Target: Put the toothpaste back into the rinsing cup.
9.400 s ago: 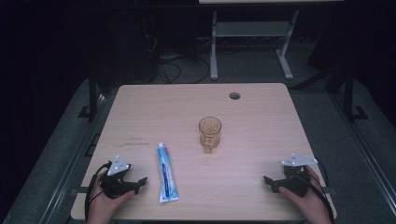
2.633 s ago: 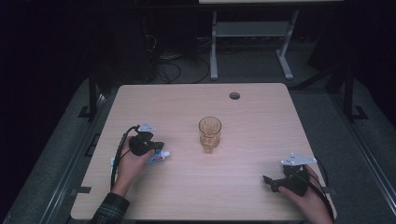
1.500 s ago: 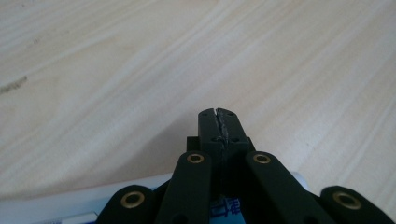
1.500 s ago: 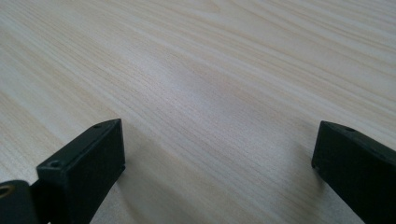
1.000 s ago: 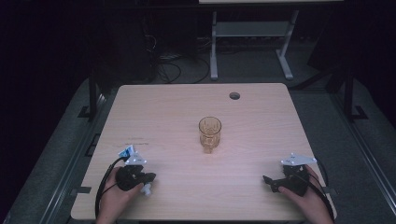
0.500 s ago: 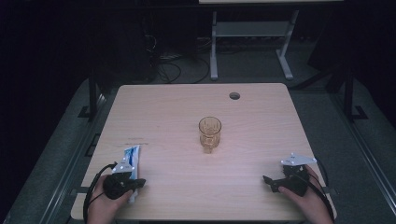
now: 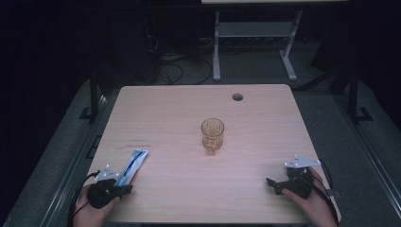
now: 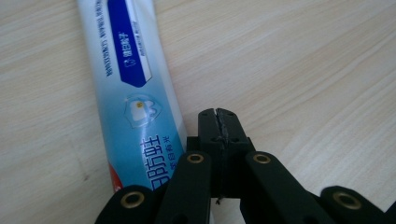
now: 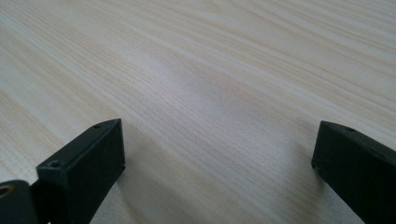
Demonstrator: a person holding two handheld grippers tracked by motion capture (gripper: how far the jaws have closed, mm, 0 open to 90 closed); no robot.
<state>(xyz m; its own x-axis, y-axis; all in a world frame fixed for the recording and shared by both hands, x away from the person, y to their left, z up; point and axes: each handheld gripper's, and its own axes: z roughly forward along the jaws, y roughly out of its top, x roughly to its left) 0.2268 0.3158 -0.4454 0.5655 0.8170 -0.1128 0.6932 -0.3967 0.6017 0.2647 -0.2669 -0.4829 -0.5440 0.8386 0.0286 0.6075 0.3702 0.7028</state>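
The left gripper (image 7: 124, 190) sat at the near left corner of the bench (image 7: 179, 109), its 2 jaws pressed fully together with nothing between them. In the left gripper view the closed tips (image 8: 218, 122) met along 1 thin seam just above the bare wood.

The tube (image 7: 132, 162) lay flat on the bench just ahead of that gripper and slightly to its left side, its near end beside the jaws. Whether it touched them could not be told. From the left gripper view the tube (image 8: 133, 93) ran away from the jaws at a slight slant. It was a soft toothpaste tube, white along the edges, fading to pale blue toward the near end. A dark blue panel with small white print sat on its far half, a small shield-shaped emblem lay midway, large white characters crossed the pale blue part, and a trace of red showed at the nearest edge. Its far end looked flat and squared off in the high view.

The glass (image 7: 212, 135), amber and ribbed, stood upright well ahead and to the right of the left gripper, near the middle of the bench.

The right gripper (image 7: 275, 185) rested at the near right corner, jaws spread wide and empty; between them lay plain wood grain.
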